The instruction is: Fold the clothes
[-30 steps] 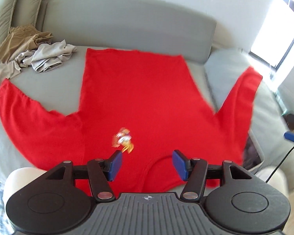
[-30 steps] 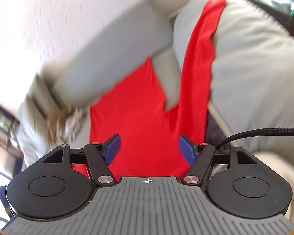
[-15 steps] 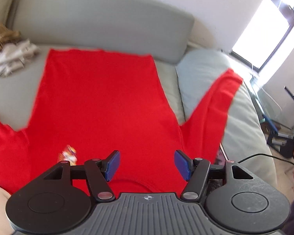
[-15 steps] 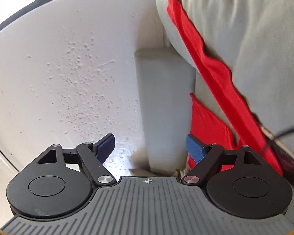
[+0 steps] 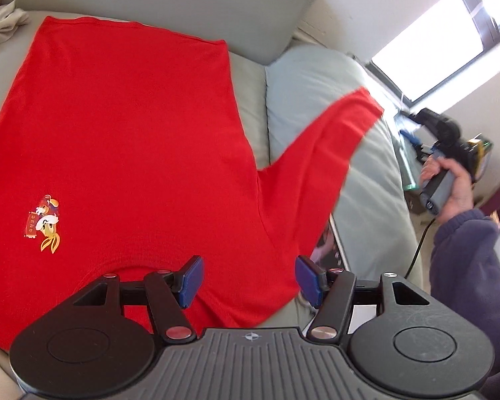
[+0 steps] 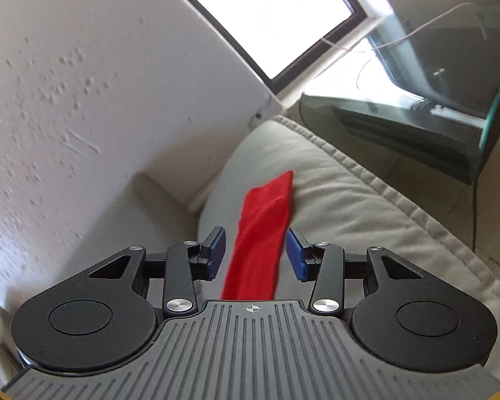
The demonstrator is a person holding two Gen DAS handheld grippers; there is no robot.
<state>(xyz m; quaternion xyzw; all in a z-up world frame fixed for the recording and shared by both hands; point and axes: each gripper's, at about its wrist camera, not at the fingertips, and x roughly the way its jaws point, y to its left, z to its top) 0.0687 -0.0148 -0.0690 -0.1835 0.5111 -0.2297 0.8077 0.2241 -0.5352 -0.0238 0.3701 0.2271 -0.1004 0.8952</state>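
Note:
A red long-sleeved shirt [image 5: 126,140] lies spread flat on a grey sofa [image 5: 183,3], collar toward me, with a small cartoon print [image 5: 45,223] on the chest. Its right sleeve [image 5: 323,153] runs up over a pale cushion [image 5: 303,80]. My left gripper [image 5: 248,280] is open above the shirt's right shoulder, holding nothing. My right gripper [image 6: 255,250] is open, its blue pads either side of the red sleeve end [image 6: 266,210] on the cushion. It also shows in the left wrist view [image 5: 446,153], held in a hand beyond the sleeve.
A pile of beige and grey clothes [image 5: 0,23] lies at the sofa's far left. A glass table [image 6: 426,100] stands beyond the cushion, under a bright window [image 6: 273,10]. A white wall [image 6: 83,83] runs behind the sofa. A black cable [image 5: 420,246] hangs at the right.
My left gripper has swung right, from over the collar to over the right shoulder. My right gripper has turned from the wall and come down over the sleeve end. Both stay open.

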